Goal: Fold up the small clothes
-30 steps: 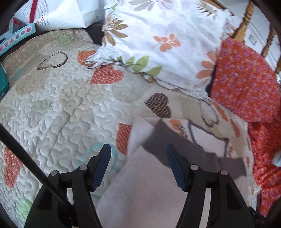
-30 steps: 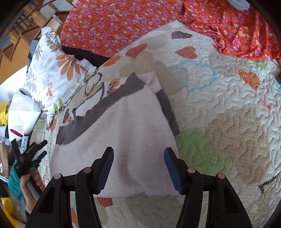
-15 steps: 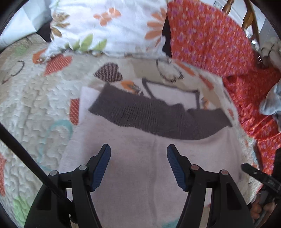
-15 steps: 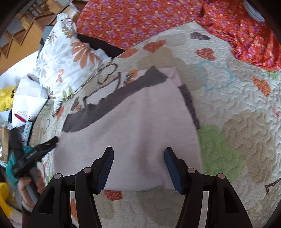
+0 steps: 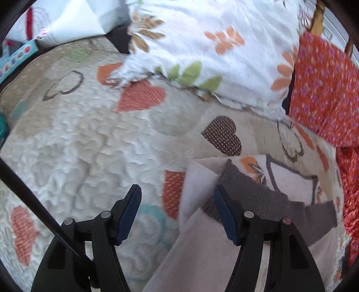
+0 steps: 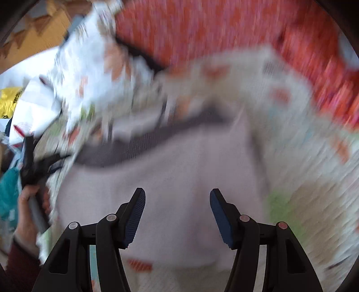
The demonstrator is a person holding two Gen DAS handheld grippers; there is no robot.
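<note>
A small pale pink garment (image 6: pixel 179 186) with a dark grey knit band (image 5: pixel 253 197) lies flat on the quilted heart-pattern bedspread (image 5: pixel 78 143). It also shows in the left wrist view (image 5: pixel 202 253), at lower right. My left gripper (image 5: pixel 177 200) is open and empty, over the garment's left edge. My right gripper (image 6: pixel 177 202) is open and empty above the garment's near half; this view is motion-blurred. The left gripper also shows in the right wrist view (image 6: pixel 42 166), at the garment's left side.
A white floral pillow (image 5: pixel 213 51) and an orange floral cloth (image 5: pixel 325 94) lie at the head of the bed. A white bag (image 5: pixel 67 20) sits at far left. A wooden bed frame (image 5: pixel 318 20) stands behind.
The left wrist view has swung back left, from over the garment's middle to its left edge. The right gripper has moved forward over the garment and is moving fast. Both grippers stay open.
</note>
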